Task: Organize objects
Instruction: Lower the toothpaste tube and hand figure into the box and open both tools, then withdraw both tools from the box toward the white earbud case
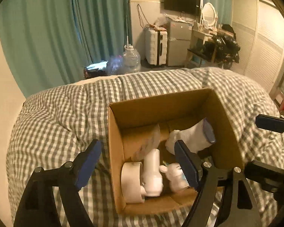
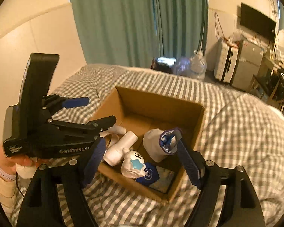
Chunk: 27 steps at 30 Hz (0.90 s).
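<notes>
Both grippers hang over a cardboard box (image 2: 197,124) on a checked duvet (image 1: 56,113). The left gripper (image 1: 138,162) and right gripper (image 2: 142,162) stand wide open, empty, tilted down toward 12 o'clock. Inside lie a tape roll (image 1: 131,179), white bottle (image 1: 152,172), star-marked toy (image 2: 133,163) and socks (image 2: 161,145). The soft bedding could tip the box if a finger catches its wall.

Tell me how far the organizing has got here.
Mostly done: the open brown cardboard box on the checked quilt holds a tape roll, white bottle, star-marked white figurine and white sock. Both tools, left and right, are open and empty. Nothing loose shows.
</notes>
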{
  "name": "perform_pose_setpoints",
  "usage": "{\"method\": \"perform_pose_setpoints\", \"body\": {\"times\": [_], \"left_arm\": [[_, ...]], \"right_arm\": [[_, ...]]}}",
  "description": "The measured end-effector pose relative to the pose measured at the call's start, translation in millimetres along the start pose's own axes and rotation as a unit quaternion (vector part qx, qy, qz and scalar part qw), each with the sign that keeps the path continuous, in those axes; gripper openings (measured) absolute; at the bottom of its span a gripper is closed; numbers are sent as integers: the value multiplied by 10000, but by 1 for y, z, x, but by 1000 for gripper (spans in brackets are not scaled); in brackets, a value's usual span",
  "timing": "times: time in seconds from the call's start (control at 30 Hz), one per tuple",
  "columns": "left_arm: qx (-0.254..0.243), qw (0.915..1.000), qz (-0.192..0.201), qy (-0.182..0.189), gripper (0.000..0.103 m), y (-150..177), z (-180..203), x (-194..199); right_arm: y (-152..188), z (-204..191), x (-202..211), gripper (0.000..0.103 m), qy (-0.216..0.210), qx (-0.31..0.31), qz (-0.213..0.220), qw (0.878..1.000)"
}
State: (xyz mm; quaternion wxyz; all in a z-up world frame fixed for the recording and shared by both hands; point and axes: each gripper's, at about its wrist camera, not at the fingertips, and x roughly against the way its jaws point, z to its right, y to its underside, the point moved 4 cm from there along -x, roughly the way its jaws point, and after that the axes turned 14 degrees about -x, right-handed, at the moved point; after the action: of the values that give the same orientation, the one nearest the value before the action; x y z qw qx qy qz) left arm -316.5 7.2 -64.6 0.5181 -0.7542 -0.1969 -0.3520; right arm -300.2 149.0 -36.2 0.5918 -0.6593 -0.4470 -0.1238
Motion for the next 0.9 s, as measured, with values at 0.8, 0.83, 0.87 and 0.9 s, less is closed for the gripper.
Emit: {"method": "perform_pose_setpoints", "body": {"times": [0.8, 0.83, 0.87, 0.9], "left_arm": [[844, 9916, -494, -842, 87, 93, 31, 145], [902, 9913, -536, -789, 87, 104, 36, 144], [913, 9915, -562, -731, 87, 111, 41, 143], [913, 9918, -599, -658, 87, 119, 47, 141]], "right_arm": [[76, 5, 143, 79, 756, 874, -177, 9931], [86, 7, 134, 79, 753, 870, -301, 9929], [99, 9, 121, 79, 717, 846, -453, 9928], [107, 11, 113, 79, 692, 846, -522, 9926]]}}
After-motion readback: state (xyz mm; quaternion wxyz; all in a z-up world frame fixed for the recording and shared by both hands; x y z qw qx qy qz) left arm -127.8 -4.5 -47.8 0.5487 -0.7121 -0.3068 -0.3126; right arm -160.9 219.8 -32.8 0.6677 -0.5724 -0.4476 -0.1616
